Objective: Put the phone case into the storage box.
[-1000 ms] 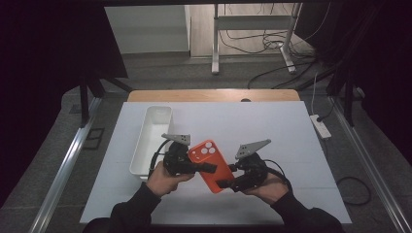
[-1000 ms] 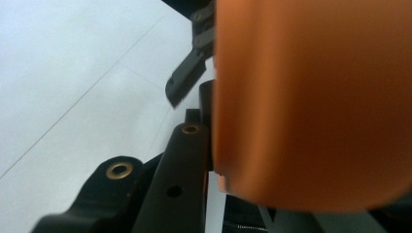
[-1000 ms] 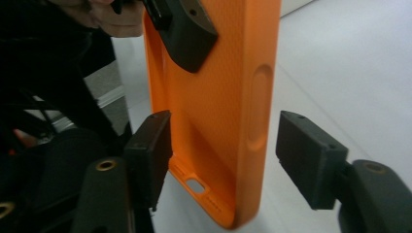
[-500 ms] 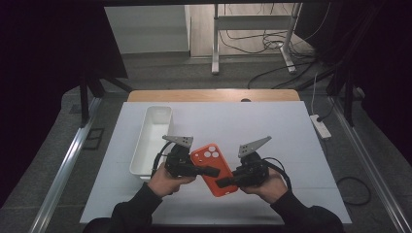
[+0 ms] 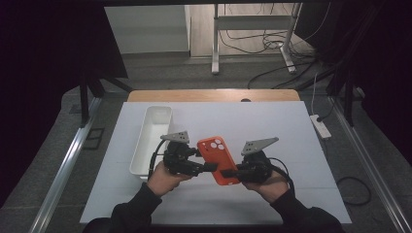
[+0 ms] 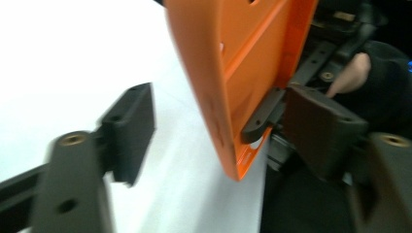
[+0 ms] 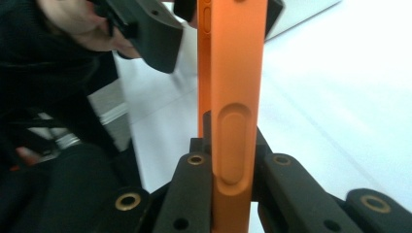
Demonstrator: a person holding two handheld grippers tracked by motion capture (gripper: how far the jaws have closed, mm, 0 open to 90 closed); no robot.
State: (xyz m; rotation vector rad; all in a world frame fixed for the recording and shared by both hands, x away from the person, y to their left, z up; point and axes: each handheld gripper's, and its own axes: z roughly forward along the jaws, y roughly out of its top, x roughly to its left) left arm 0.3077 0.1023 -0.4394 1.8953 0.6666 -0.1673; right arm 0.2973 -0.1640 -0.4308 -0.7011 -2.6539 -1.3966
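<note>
Right gripper (image 5: 232, 173) pinches the orange case (image 5: 218, 159) by its lower edge, holding it above the table (image 5: 291, 126). Left gripper (image 5: 210, 167) has its jaws spread around the opposite edge, not pressing. If the right lets go before the left closes, I think the case drops, missing the bin (image 5: 151, 138).

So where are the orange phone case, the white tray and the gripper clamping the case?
orange phone case (image 5: 217, 158), high view, its back
white tray (image 5: 138, 158), high view, long wall
right gripper (image 7: 233, 194), right gripper view, between its jaws
</note>
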